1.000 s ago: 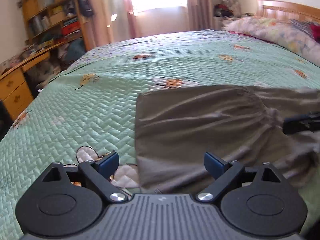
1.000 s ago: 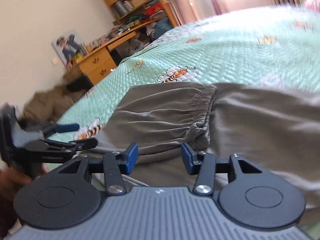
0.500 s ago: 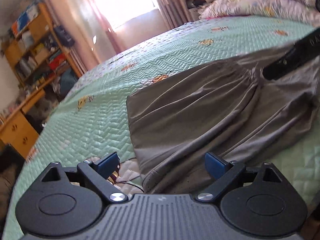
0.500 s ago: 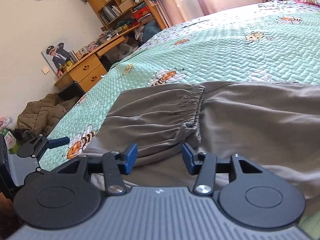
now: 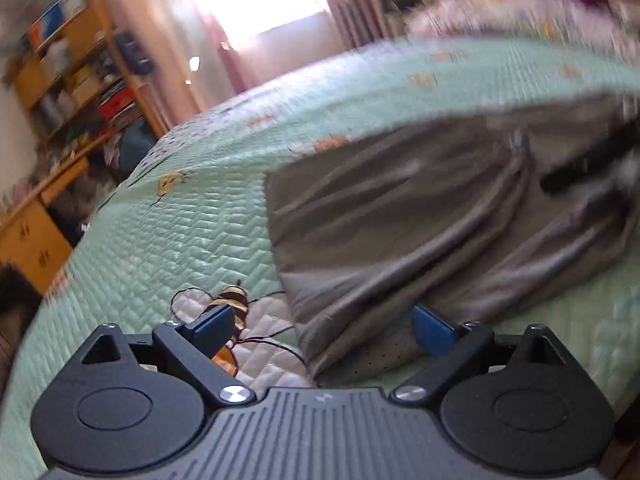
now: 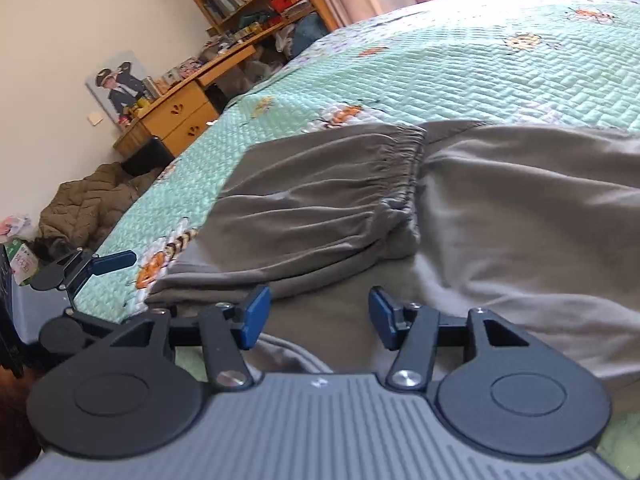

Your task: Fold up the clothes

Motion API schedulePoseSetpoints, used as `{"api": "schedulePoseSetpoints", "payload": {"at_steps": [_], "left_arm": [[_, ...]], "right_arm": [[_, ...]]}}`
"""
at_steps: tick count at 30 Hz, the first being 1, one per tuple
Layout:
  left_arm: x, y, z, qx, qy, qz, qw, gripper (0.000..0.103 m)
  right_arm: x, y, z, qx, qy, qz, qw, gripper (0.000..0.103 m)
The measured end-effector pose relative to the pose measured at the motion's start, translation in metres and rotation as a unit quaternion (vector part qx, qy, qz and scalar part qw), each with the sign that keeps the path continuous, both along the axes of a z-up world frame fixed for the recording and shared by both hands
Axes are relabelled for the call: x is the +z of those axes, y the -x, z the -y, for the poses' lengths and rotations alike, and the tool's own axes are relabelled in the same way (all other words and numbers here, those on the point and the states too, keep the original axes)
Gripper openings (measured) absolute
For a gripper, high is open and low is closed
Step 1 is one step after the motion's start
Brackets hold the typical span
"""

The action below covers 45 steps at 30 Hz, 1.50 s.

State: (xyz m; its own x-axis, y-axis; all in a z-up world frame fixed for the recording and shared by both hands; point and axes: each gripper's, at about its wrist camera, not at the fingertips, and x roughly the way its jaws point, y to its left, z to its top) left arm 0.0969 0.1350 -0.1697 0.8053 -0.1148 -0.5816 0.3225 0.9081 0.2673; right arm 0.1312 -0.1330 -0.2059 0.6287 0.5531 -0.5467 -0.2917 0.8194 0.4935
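Grey trousers point(image 5: 420, 216) lie folded over on the green quilted bed, the elastic waistband point(image 6: 404, 168) bunched on top of the lower layer. My left gripper point(image 5: 320, 326) is open at the near corner of the cloth, its jaws wide and nothing between them. My right gripper point(image 6: 318, 316) is open too, low over the trousers' near edge, holding nothing. The left gripper point(image 6: 92, 266) shows at the left edge of the right wrist view, off the bed side. In the blurred left wrist view the right gripper point(image 5: 576, 168) is a dark shape over the cloth.
The green bedspread point(image 6: 460, 64) with bee prints spreads far beyond the trousers. A wooden desk and shelves point(image 6: 188, 112) stand past the bed's left side, with a brown jacket point(image 6: 88, 208) on the floor. Pillows point(image 5: 520, 12) lie at the headboard end.
The left gripper has swung and tilted, so its view is blurred and the bee print now lies by its left finger. The right gripper edged slightly closer to the trousers. Both stayed open.
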Motion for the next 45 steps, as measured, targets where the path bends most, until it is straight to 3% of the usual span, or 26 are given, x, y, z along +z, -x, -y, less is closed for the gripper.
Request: {"api": "schedulePoseSetpoints", "payload": {"at_steps": [2,4,6,8,10,11,15,20,22,26,31,34,35,37,38,39,45], "left_arm": [[0.009,0.008,-0.023,0.025,0.063,0.007,0.9977,0.096],[0.012,0.013,-0.050,0.078,0.124,0.012,0.9892,0.096],[0.011,0.014,-0.078,0.132,0.184,0.009,0.9741,0.096],[0.009,0.012,-0.105,0.178,0.240,-0.001,0.9544,0.096],[0.005,0.006,-0.119,0.193,0.264,-0.013,0.9448,0.095],[0.006,0.003,-0.121,0.192,0.259,-0.013,0.9464,0.095],[0.014,-0.024,-0.112,0.151,0.210,-0.014,0.9658,0.095],[0.022,-0.095,-0.096,0.055,0.162,-0.070,0.9827,0.095],[0.021,-0.123,-0.088,0.024,0.139,-0.094,0.9855,0.095],[-0.004,-0.164,-0.065,0.017,0.079,-0.148,0.9856,0.087],[-0.021,-0.170,-0.052,-0.003,0.038,-0.167,0.9852,0.091],[-0.025,-0.176,-0.053,0.002,0.037,-0.181,0.9829,0.100],[-0.026,-0.177,-0.053,0.003,0.037,-0.182,0.9826,0.101],[-0.027,-0.176,-0.053,0.007,0.038,-0.180,0.9828,0.102],[-0.027,-0.175,-0.053,0.009,0.040,-0.178,0.9832,0.102],[-0.026,-0.174,-0.054,0.010,0.042,-0.175,0.9836,0.102],[-0.015,-0.143,-0.072,0.033,0.082,-0.133,0.9871,0.093]], "right_arm": [[0.008,-0.002,-0.008,0.025,-0.001,0.006,1.000,0.057],[0.017,-0.006,-0.026,0.066,0.005,0.018,0.998,0.057],[0.029,-0.013,-0.057,0.133,0.033,0.040,0.990,0.057],[0.036,-0.023,-0.095,0.211,0.058,0.053,0.974,0.056],[0.039,-0.037,-0.133,0.270,0.077,0.058,0.958,0.057],[0.039,-0.045,-0.148,0.289,0.085,0.058,0.952,0.057],[0.033,-0.069,-0.192,0.333,0.123,0.043,0.934,0.057],[0.037,-0.072,-0.203,0.380,0.158,0.047,0.910,0.057],[0.038,-0.074,-0.206,0.389,0.158,0.043,0.907,0.057],[0.034,-0.074,-0.217,0.416,0.169,0.038,0.893,0.057],[0.026,-0.068,-0.230,0.450,0.191,0.032,0.872,0.059],[0.028,-0.048,-0.237,0.526,0.234,0.024,0.817,0.066],[0.030,-0.046,-0.236,0.541,0.245,0.011,0.804,0.066],[0.035,-0.046,-0.231,0.571,0.216,-0.038,0.791,0.061],[0.038,-0.042,-0.228,0.571,0.213,-0.031,0.792,0.061],[0.042,-0.040,-0.224,0.558,0.215,-0.015,0.801,0.062],[0.062,-0.071,-0.171,0.460,0.052,-0.031,0.886,0.062]]}}
